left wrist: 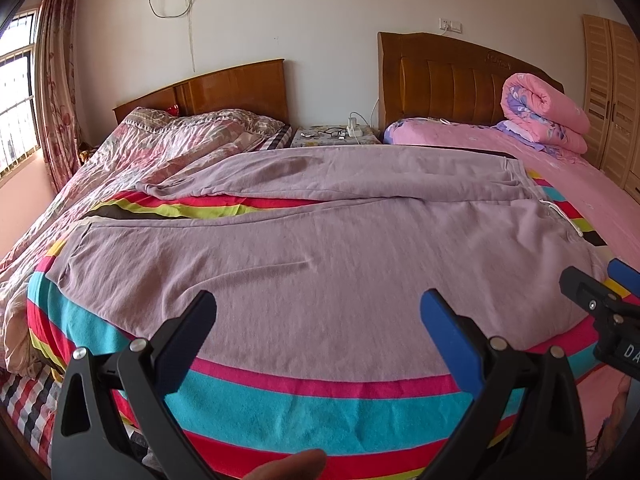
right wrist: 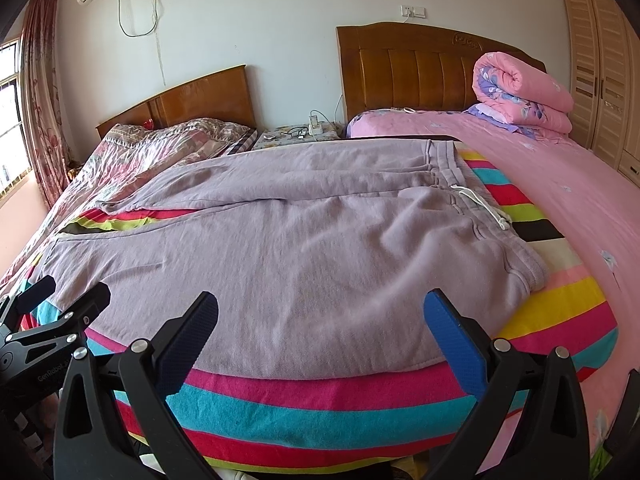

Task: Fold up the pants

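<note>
Mauve sweatpants (left wrist: pixel 320 248) (right wrist: pixel 288 248) lie spread flat on a striped blanket (left wrist: pixel 312 404) (right wrist: pixel 304 404). The waistband with a white drawstring (right wrist: pixel 486 208) is at the right, and the two legs run out to the left. My left gripper (left wrist: pixel 320 308) hovers open over the near edge of the near leg, holding nothing. My right gripper (right wrist: pixel 322 308) is also open and empty, above the near edge closer to the waist. Each gripper shows at the edge of the other's view: the right gripper (left wrist: pixel 600 284), the left gripper (right wrist: pixel 64 292).
The blanket covers the gap between two beds with wooden headboards. A crumpled floral quilt (left wrist: pixel 160 140) lies on the left bed, a rolled pink quilt (right wrist: pixel 520 92) on the right bed. A nightstand (right wrist: pixel 296 134) with cables stands behind. A thumb (left wrist: pixel 288 466) shows at the bottom.
</note>
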{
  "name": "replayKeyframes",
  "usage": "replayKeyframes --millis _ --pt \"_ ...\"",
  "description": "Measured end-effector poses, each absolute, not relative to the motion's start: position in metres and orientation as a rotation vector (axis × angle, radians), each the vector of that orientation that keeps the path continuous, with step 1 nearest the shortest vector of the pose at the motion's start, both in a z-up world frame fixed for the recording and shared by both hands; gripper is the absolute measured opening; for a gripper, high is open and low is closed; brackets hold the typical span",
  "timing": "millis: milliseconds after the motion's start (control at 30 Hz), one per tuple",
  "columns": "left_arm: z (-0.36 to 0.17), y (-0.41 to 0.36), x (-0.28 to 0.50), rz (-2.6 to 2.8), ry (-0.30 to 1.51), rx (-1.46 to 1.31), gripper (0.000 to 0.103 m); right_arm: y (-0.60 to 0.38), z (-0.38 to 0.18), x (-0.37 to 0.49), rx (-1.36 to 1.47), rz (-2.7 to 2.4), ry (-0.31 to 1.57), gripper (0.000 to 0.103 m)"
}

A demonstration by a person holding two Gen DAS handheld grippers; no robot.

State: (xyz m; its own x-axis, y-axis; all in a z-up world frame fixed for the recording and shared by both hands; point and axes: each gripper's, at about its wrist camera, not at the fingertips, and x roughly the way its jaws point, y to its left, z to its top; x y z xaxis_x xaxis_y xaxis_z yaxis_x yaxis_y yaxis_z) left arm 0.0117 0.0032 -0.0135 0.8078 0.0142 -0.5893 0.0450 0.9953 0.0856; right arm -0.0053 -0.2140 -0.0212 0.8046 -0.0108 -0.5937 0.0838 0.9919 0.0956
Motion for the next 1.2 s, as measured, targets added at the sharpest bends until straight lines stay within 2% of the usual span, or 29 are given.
replayKeyframes --millis 200,333,433,567,733,800,933,1000,1033,1100,1167,1200 --pt "0.01 0.014 0.093 0.021 0.701 0.173 0.102 -0.25 -0.006 0.069 0.081 0.055 0.675 0.099" --pt "0.02 0.032 0.19 -0.096 0.876 0.039 0.102 -0.277 0.01 0.165 -0.028 0.094 0.715 0.099" --pt "0.009 0.039 0.268 -0.189 1.027 -0.107 0.102 -0.289 0.003 0.258 -0.122 0.164 0.777 0.099" --pt "-0.014 0.041 0.351 -0.208 1.025 -0.277 0.102 -0.305 -0.023 0.374 -0.154 0.271 0.88 0.099" --pt "-0.048 0.04 0.432 -0.249 1.157 -0.419 0.102 -0.29 -0.056 0.463 -0.272 0.415 0.957 0.096" --pt "-0.057 0.037 0.456 -0.272 1.202 -0.446 0.102 -0.282 -0.066 0.486 -0.275 0.485 0.985 0.085" --pt "-0.068 0.036 0.484 -0.292 1.221 -0.523 0.102 -0.269 -0.089 0.51 -0.299 0.555 1.048 0.069" --pt "-0.07 0.033 0.492 -0.307 1.21 -0.532 0.102 -0.264 -0.093 0.513 -0.281 0.612 1.045 0.055" --pt "-0.071 0.03 0.494 -0.311 1.208 -0.532 0.102 -0.263 -0.092 0.511 -0.275 0.628 1.036 0.051" --pt "-0.073 0.026 0.497 -0.311 1.209 -0.536 0.102 -0.257 -0.091 0.503 -0.305 0.64 1.005 0.028" --pt "-0.073 0.027 0.495 -0.314 1.207 -0.546 0.101 -0.248 -0.085 0.485 -0.383 0.606 0.959 0.018" --pt "-0.071 0.028 0.494 -0.307 1.199 -0.549 0.101 -0.245 -0.08 0.473 -0.418 0.59 0.931 0.017"
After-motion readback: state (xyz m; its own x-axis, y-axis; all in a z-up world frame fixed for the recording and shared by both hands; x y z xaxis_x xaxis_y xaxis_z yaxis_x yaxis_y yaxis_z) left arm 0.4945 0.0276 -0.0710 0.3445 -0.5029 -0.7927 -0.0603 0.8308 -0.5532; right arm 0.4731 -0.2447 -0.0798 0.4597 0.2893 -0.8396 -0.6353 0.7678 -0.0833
